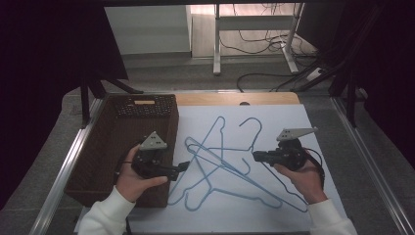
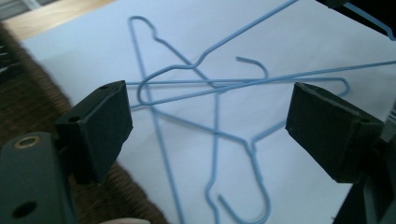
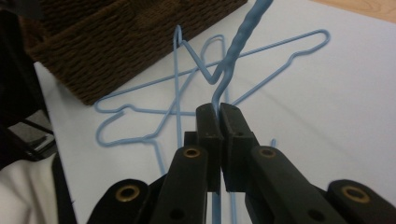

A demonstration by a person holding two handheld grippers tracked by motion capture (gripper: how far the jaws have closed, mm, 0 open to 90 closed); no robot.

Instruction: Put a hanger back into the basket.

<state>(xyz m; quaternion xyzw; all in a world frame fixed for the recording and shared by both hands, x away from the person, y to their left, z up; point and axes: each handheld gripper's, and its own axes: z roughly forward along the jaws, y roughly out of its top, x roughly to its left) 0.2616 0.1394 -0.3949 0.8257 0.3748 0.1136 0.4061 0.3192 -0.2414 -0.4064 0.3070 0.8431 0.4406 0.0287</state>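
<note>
Right gripper view has the right gripper (image 3: 219, 112) clenched on a blue wire hanger (image 3: 233, 51) lifted off the white sheet, its wire running left toward the left gripper (image 2: 205, 121), which gapes empty beside the basket (image 1: 122, 147).

Both arms come in wearing white sleeves with ribbed cuffs, nothing else on the hands. The left claw (image 1: 185, 165) is a chunky black unit with a light grey three-cornered plate (image 1: 153, 141) on top, dotted with a few small dark holes. The right claw (image 1: 255, 156) is the same build, its grey plate (image 1: 296, 133) longer-looking and also drilled, and a black cable (image 1: 318, 164) loops round behind it. Up close in the gripper views, the fingers (image 2: 100, 128) are blocky matte black pads with small round recesses, mounted on dark links that carry brass-coloured ringed screw holes (image 3: 192, 152).
</note>
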